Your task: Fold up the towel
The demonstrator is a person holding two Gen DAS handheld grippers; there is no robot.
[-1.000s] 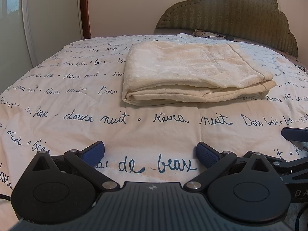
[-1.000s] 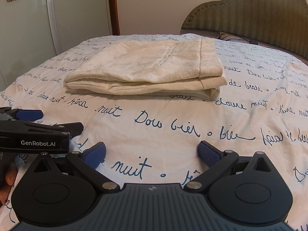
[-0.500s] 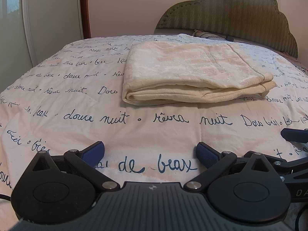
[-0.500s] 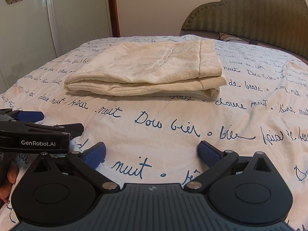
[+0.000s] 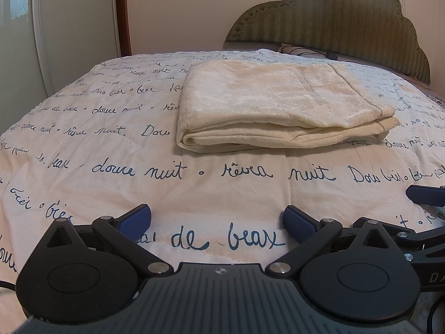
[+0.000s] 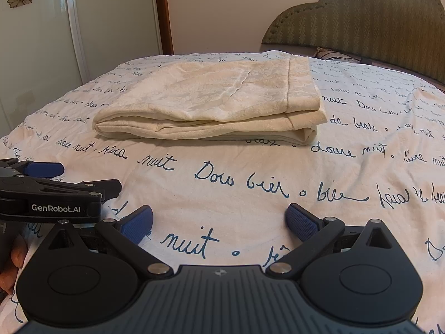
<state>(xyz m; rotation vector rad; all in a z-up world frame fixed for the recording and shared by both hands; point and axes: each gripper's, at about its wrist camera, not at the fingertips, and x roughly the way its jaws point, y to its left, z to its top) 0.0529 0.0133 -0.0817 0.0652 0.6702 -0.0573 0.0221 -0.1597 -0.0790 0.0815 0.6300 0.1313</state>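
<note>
While the folded towel [image 5: 278, 105] lies on the quilt [image 5: 111, 150], my left gripper [image 5: 217, 221] and right gripper [image 6: 219, 222] sit spread apart, empty, near it.

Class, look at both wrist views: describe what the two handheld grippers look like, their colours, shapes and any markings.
Both the left gripper and the right gripper are matte black, with a ribbed grey centre panel, two round housings, angled link arms with silver pivot screws, and blue textured fingertips. Seen from the right wrist view, the left gripper's side carries white "GenRobot.AI" lettering.
</note>
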